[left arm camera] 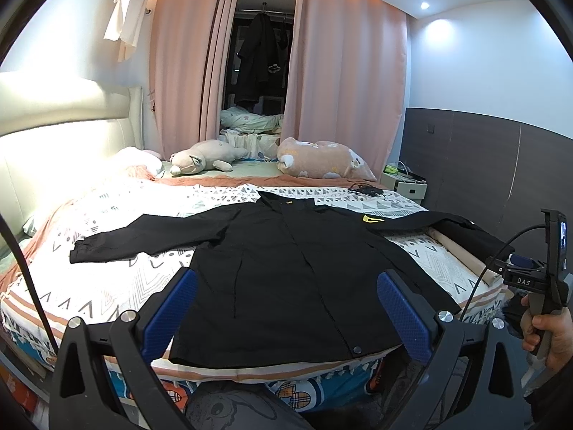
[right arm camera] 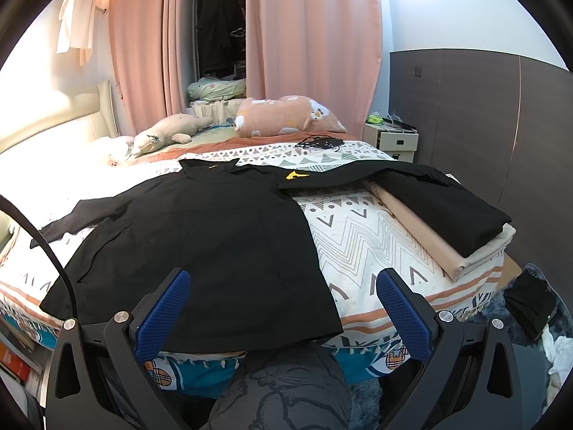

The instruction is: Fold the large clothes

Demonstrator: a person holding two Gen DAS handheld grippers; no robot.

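Observation:
A large black jacket (left arm camera: 286, 268) lies flat and spread out on the bed, front up, sleeves stretched left and right, hem at the near edge. It also shows in the right wrist view (right arm camera: 200, 236), with a yellow logo (right arm camera: 297, 175) on its right shoulder. My left gripper (left arm camera: 286, 308) is open and empty, hovering above the jacket's hem. My right gripper (right arm camera: 283, 308) is open and empty, above the hem's right corner. The right gripper's body (left arm camera: 544, 279), held in a hand, shows at the right of the left wrist view.
The bed has a patterned cover (right arm camera: 361, 236). Folded black and beige clothes (right arm camera: 447, 215) are stacked at its right edge, under the jacket's right sleeve. Plush toys (left arm camera: 204, 161) and a pink pillow (left arm camera: 322, 159) lie at the far side. A nightstand (right arm camera: 392, 139) stands far right.

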